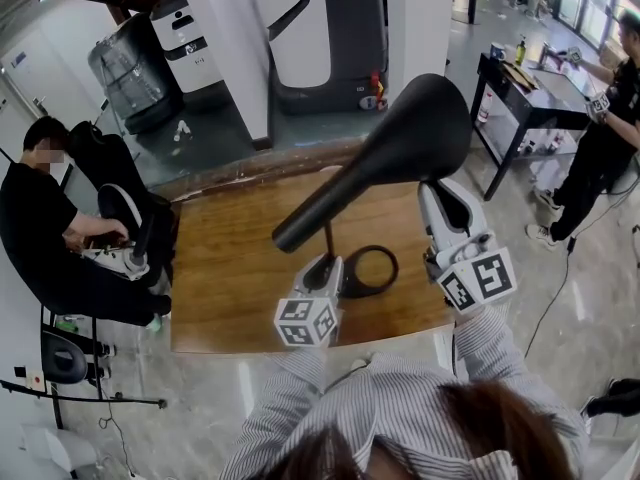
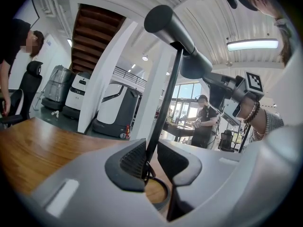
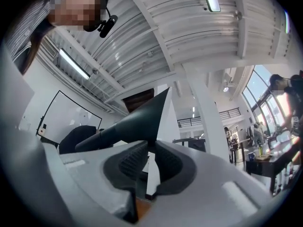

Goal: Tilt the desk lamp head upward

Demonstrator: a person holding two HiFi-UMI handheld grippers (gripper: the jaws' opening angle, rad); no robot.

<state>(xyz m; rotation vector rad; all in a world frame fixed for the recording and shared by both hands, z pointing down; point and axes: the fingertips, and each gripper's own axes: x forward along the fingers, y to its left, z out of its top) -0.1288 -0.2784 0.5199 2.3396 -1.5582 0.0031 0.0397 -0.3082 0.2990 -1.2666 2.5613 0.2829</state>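
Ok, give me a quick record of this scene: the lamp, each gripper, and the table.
lamp: black desk lamp, standing on wooden table
base: ring base, flat on table
lamp head: cone-shaped lamp head, wide end toward right gripper
left gripper: left gripper shut on stem, low near the base
right gripper: right gripper shut on the lamp head's rim

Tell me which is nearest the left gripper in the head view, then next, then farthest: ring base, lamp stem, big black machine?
1. The lamp stem, between the fingers of the left gripper.
2. The ring base, on the desk just to its right.
3. The big black machine, on the floor beyond the desk.
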